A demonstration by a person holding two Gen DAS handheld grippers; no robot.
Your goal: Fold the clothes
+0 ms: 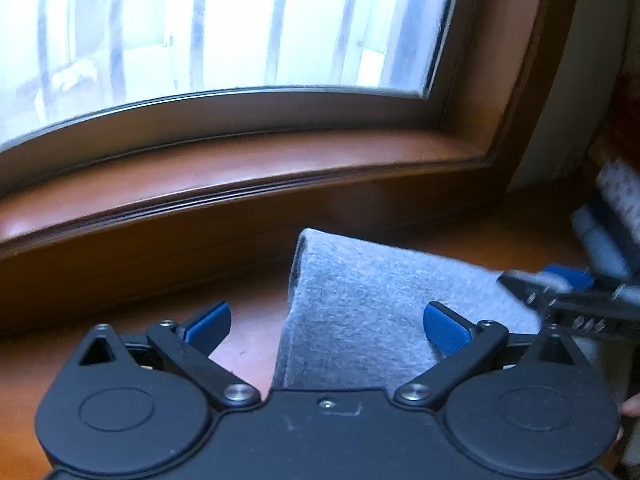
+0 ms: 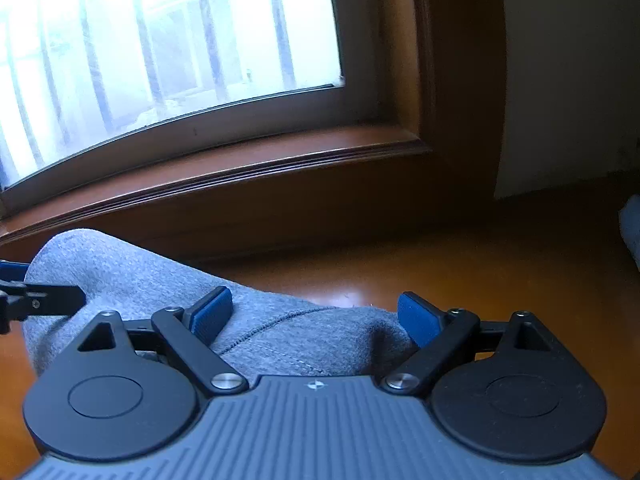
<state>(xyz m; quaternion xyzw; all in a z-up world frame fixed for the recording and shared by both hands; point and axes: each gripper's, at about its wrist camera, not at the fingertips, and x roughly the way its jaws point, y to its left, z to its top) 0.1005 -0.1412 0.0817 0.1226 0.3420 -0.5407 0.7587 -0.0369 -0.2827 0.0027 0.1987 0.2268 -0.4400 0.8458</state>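
Window (image 1: pixel 224 28): large pane with bars outside, in a brown wooden frame; it fills the back of both views.
Sill (image 1: pixel 240 168): wooden ledge under the window, bare in both views.
Worktop (image 2: pixel 460 272): glossy orange-brown wood reaching to the sill; it carries the garment.
Garment (image 1: pixel 360 312): grey knit cloth, lying on the worktop near the sill, below both grippers. The left wrist view shows a thick doubled edge at its left side; the right wrist view shows a curved seam and a soft hump near its right end.
Left gripper (image 1: pixel 326 322): fingers spread wide over the cloth's left edge, pinching nothing; one blue pad is over bare wood, the other over cloth.
Right gripper (image 2: pixel 316 316): fingers spread wide above the seam region, nothing gripped; whether the pads touch the cloth cannot be told.
Hand (image 1: pixel 632 406): a sliver at the right edge of the left wrist view.
Progress: judged partway. The doubled edge suggests at least one fold is in. The hump on the right looks unflattened, so a further fold or smoothing likely remains.
Next need: both grippers seem placed to take hold of the near edge.
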